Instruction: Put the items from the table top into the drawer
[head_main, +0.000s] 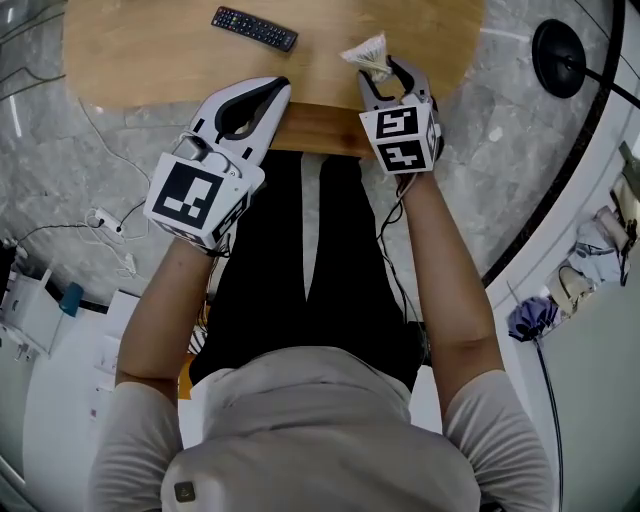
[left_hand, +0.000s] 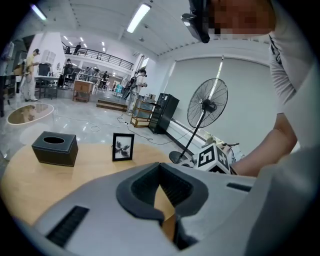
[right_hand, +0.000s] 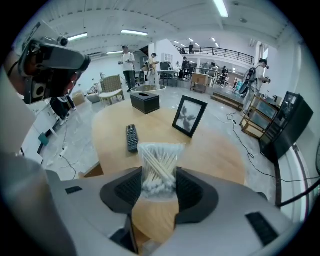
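My right gripper (head_main: 385, 70) is shut on a clear bag of cotton swabs (head_main: 368, 55), held above the near edge of the round wooden table (head_main: 150, 60). In the right gripper view the bag of swabs (right_hand: 159, 170) stands upright between the dark pads (right_hand: 131, 189). My left gripper (head_main: 278, 88) hovers beside it at the table's near edge, its jaws closed with nothing between them (left_hand: 161, 192). A black remote (head_main: 255, 28) lies on the table beyond both grippers. A darker wooden drawer (head_main: 320, 128) shows below the table edge between the grippers.
On the table's far side stand a black tissue box (right_hand: 145, 102) and a framed picture (right_hand: 189, 116), with the remote (right_hand: 131, 137) nearer. A floor fan (left_hand: 207, 107) and its round base (head_main: 560, 55) stand right of the table. Cables cross the floor at left.
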